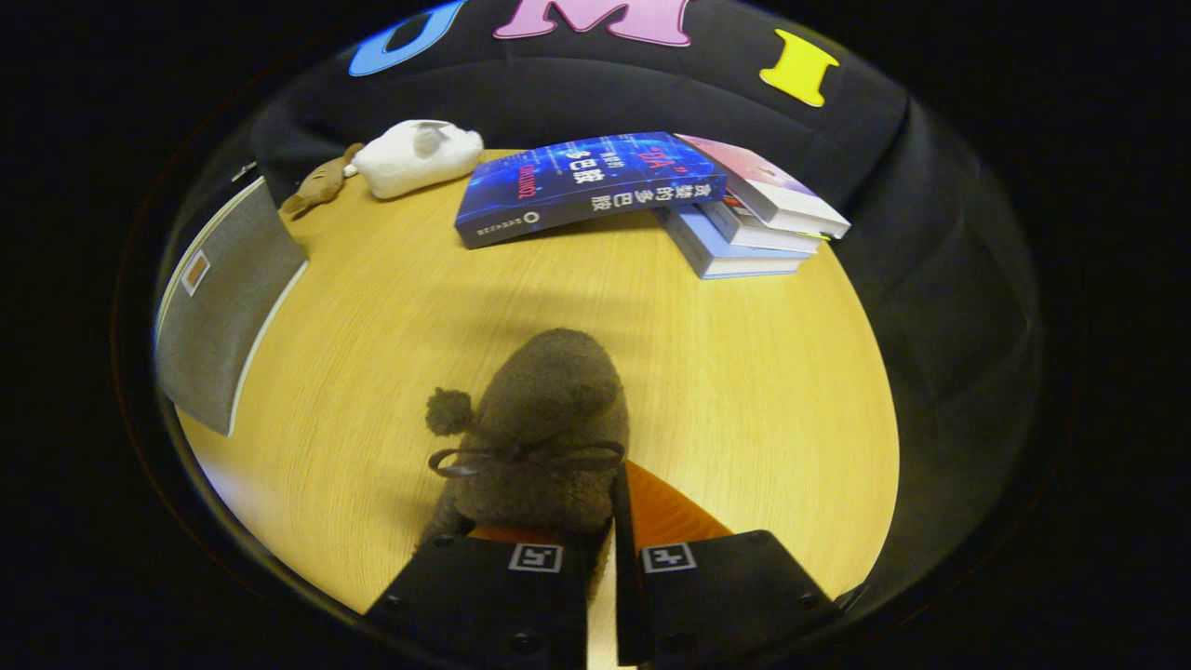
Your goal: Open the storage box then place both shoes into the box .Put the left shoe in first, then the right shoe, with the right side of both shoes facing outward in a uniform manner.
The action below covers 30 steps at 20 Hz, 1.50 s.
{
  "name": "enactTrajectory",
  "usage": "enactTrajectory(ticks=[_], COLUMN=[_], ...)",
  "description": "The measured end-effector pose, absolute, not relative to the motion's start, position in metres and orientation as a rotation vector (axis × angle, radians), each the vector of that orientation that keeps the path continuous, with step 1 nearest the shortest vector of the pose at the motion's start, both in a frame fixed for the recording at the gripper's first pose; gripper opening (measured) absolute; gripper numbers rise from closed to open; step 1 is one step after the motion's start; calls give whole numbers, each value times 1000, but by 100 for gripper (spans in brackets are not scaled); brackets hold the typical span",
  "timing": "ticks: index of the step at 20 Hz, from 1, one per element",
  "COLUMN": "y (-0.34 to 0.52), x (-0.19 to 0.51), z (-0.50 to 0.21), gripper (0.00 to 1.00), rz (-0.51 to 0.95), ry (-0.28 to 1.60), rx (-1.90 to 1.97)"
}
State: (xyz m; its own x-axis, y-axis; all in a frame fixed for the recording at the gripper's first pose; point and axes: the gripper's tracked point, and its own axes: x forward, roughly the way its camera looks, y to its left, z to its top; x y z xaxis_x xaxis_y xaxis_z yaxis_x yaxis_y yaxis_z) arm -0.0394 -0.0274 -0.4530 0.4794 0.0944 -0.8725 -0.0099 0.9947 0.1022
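Item: brown plush shoe [544, 428], at claw [605, 568], above table [744, 372] | Claw: clenched on shoe's heel edge | Storage box [223, 307]: well left | Handling: keep grip firm, carry level, right side outward.

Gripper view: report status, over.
Claw shut on brown fuzzy shoe, lifted over table. Grey storage box ahead left, closed. Books beyond, clear.

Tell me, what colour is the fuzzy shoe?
Brown, with an orange lining; the gripper view shows the fuzzy shoe.
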Motion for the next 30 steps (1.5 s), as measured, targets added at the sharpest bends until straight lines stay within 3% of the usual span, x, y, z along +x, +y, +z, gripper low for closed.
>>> enactTrajectory(ticks=[2,8,18,30], y=[-27,-16,49,245], x=[-44,-45,10,60], z=[-451,-390,-205,-115], gripper=[8,8,8,8], rz=[47,32,61,212], ry=[1080,1000,753,786], rx=[116,219,283,423])
